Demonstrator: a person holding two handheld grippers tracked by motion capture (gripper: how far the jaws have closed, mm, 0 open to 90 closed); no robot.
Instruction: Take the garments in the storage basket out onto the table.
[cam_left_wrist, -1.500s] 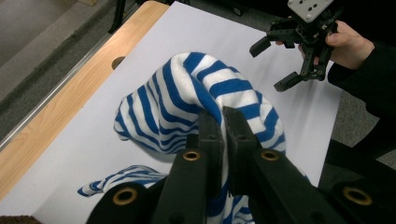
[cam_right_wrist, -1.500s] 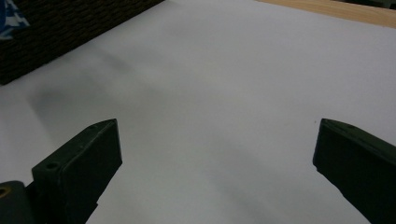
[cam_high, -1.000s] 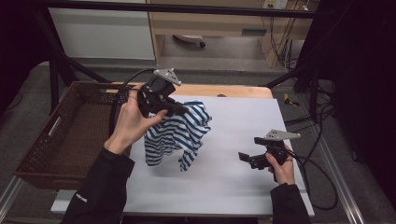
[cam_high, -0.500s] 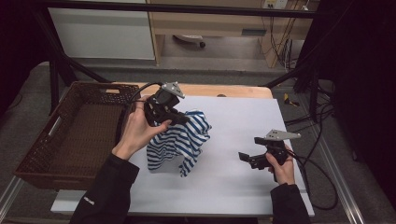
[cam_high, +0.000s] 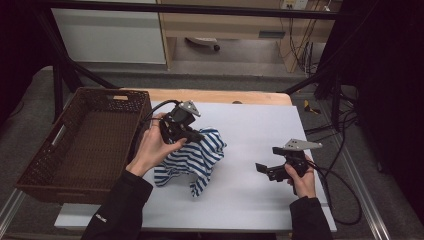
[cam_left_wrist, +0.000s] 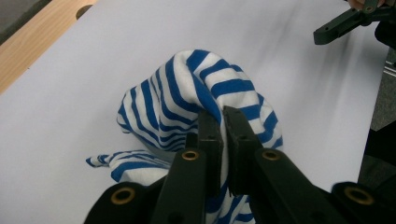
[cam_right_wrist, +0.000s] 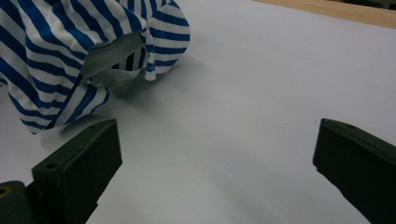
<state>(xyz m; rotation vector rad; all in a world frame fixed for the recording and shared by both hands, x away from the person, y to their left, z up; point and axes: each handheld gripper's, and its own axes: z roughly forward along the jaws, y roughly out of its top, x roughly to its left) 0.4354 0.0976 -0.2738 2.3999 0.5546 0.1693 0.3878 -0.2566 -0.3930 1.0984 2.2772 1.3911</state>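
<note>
You held the left gripper (cam_high: 196, 135) with its fingers clamped on the striped shirt (cam_high: 192, 160), bunched on the tabletop (cam_high: 250, 125) at nine o'clock from your open-fingered right gripper (cam_high: 265, 170); lifting it clear before spreading seemed wise.

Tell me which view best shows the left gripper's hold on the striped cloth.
The left gripper view: its jaws pinch a fold of the striped cloth. The high view shows the left gripper above the hanging cloth. The right gripper view shows cloth alone.

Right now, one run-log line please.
left gripper: shut on striped shirt, lifted | right gripper: open, apart | basket: left
</note>
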